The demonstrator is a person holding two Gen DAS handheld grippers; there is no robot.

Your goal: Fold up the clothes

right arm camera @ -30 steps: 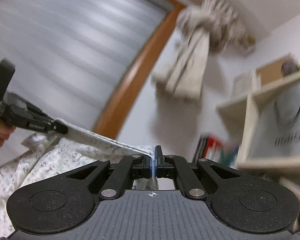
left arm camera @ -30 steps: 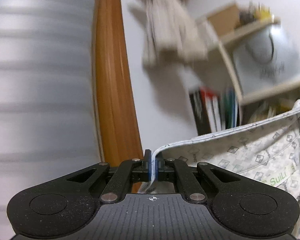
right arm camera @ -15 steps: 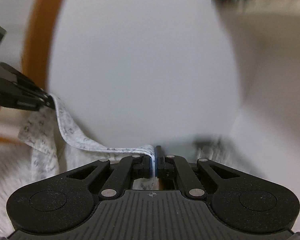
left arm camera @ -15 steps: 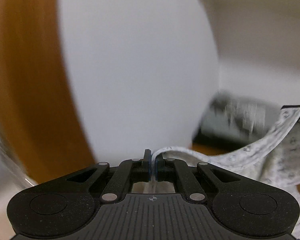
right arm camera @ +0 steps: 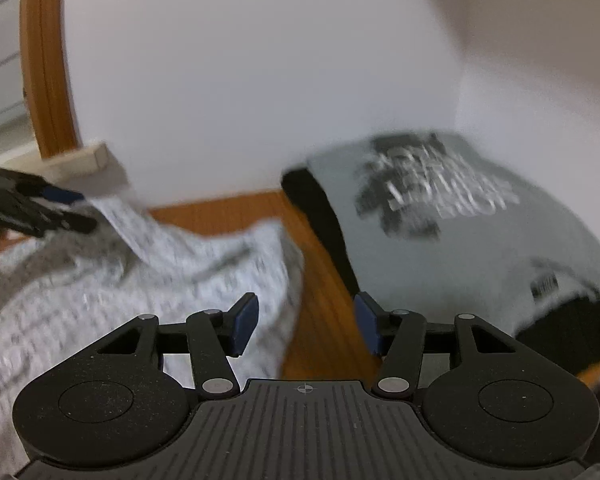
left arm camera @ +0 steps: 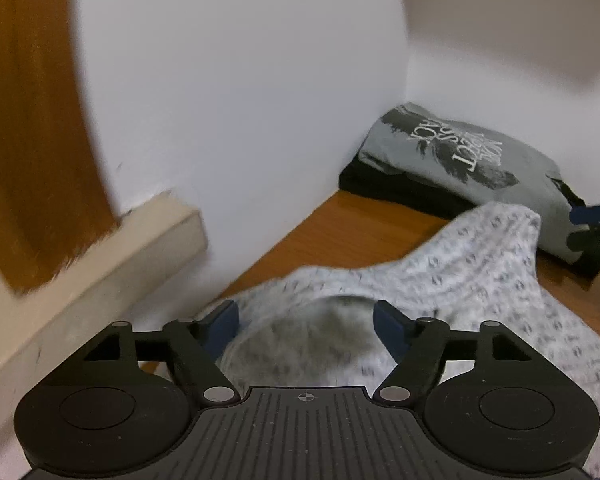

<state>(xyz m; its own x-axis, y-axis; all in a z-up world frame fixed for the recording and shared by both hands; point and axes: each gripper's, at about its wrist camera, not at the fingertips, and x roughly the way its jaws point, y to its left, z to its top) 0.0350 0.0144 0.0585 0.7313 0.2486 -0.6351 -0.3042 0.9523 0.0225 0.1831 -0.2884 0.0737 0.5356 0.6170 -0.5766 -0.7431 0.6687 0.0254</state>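
A white garment with a small grey print [left arm camera: 452,280] lies rumpled on the wooden table [left arm camera: 352,232]. My left gripper [left arm camera: 306,326] is open just above it, with nothing between its blue pads. My right gripper [right arm camera: 306,326] is open too, over the garment's right edge [right arm camera: 204,264] and bare wood [right arm camera: 324,320]. The left gripper [right arm camera: 60,208] also shows at the left of the right wrist view, open over the cloth. The right gripper's tips [left arm camera: 596,220] show at the right edge of the left wrist view.
A folded grey T-shirt with a dark print [left arm camera: 460,156] lies on a black folded garment [left arm camera: 392,188] in the back corner against white walls [left arm camera: 240,100]. A beige ledge [left arm camera: 100,272] and an orange-brown wooden frame [left arm camera: 28,120] stand to the left.
Both grippers came down from the raised position to the table and opened. The printed garment, held stretched between them before, now lies loose on the table.
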